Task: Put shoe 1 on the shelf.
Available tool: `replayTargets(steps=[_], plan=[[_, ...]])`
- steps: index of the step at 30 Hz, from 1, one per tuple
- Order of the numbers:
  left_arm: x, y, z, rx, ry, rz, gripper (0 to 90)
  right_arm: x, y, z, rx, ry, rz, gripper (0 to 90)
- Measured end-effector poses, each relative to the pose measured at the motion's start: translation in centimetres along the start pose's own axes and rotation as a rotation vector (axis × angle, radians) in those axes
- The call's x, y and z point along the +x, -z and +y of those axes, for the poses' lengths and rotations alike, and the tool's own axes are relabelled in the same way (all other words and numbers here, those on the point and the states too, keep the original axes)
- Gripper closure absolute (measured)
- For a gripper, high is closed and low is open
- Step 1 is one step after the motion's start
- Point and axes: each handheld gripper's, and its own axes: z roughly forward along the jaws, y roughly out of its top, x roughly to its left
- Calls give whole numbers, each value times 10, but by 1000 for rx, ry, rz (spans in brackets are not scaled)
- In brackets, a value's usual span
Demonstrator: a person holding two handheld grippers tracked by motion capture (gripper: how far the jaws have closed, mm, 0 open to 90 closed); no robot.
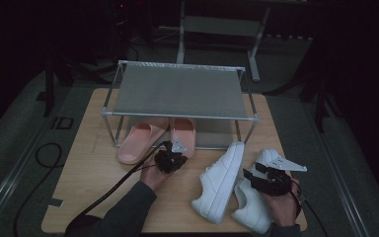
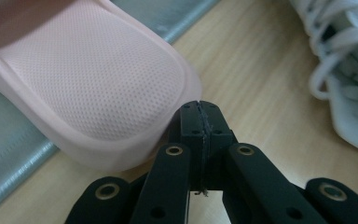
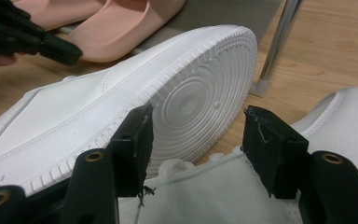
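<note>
A wooden table [image 1: 94,187] stands on grey floor in a dark room. Left gripper [image 2: 199,122] jaws pressed together beside a pink slipper [image 2: 98,79]; right gripper [image 3: 196,140] spread over a white sneaker [image 3: 186,191].

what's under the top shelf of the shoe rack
Two pink slippers, toes tucked under the grey top shelf, resting on a lower grey shelf. The shelf hides their toes.

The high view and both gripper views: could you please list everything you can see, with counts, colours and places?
Metal-frame shoe rack with grey fabric shelf: one, back of table.
Pink rubber slides: two, under the rack.
White leather sneakers: two, front right; the left one tipped on its side.
Light wooden table: one, under everything.
Black cable: one, on the floor at left.
Left gripper: black, jaws shut, beside a slide's heel.
Right gripper: black, jaws open, over a sneaker.
</note>
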Motion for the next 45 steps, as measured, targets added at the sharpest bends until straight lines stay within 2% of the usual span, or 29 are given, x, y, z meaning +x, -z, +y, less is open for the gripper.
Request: replayTargets(steps=[10, 14, 22, 26, 30, 35, 39, 45], plan=[[18, -13, 9, -4, 19, 44, 897, 0, 0, 0, -1, 0, 2, 423], [23, -18, 11, -2, 20, 52, 896, 0, 0, 0, -1, 2, 1, 423], [32, -23, 13, -3, 51, 59, 896, 0, 0, 0, -1, 2, 2, 423], [33, -20, 13, -1, 57, 59, 896, 0, 0, 0, -1, 1, 2, 423], [34, -9, 14, -2, 36, 58, 896, -1, 0, 0, -2, -1, 2, 423], [36, 15, 9, -11, 17, 68, 896, 0, 0, 0, -3, 0, 1, 423], [38, 37, -2, -9, 8, 88, 896, 0, 0, 0, -3, 0, 1, 423], [44, 69, -22, -4, 18, 125, 895, 0, 0, 0, -1, 1, 0, 422]])
